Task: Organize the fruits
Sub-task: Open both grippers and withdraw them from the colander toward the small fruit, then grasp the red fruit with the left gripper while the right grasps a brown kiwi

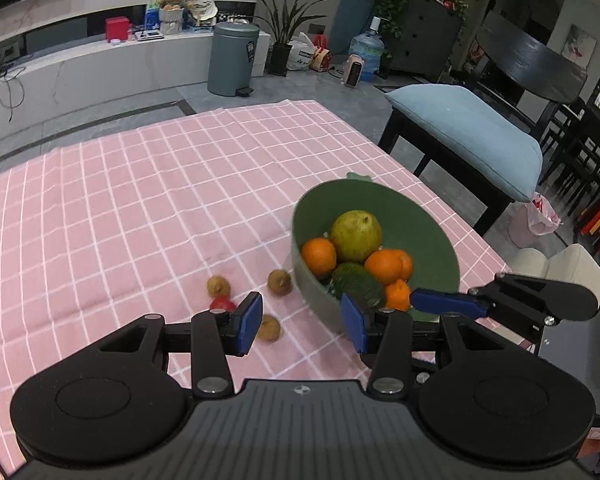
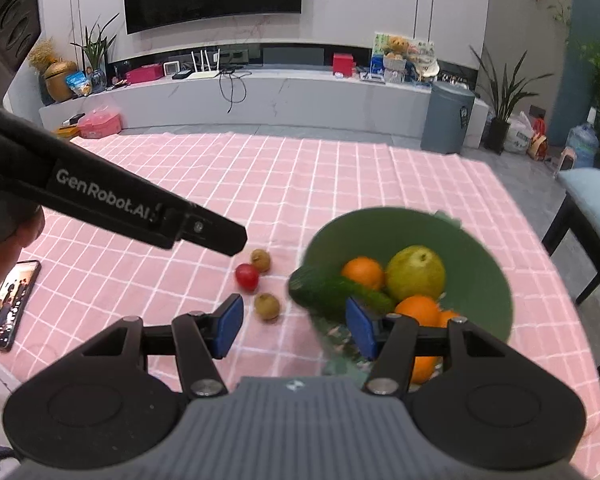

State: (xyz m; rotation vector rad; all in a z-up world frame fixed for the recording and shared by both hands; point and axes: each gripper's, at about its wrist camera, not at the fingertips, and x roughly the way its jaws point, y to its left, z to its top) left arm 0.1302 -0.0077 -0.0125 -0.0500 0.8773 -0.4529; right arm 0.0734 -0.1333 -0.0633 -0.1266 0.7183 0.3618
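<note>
- Left gripper (image 1: 300, 320) fingers parted, empty, over worktop (image 1: 140, 200)
- Right gripper (image 2: 294, 326) fingers parted, empty, near green bowl (image 2: 496, 280) of fruit

"GenRobot.AI" on left tongs (image 2: 204, 222)

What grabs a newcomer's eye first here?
The green bowl on the pink checked tablecloth, piled with oranges, a yellow-green pear and a cucumber. Left of it, a red fruit and small brown fruits lie loose on the cloth.
</note>
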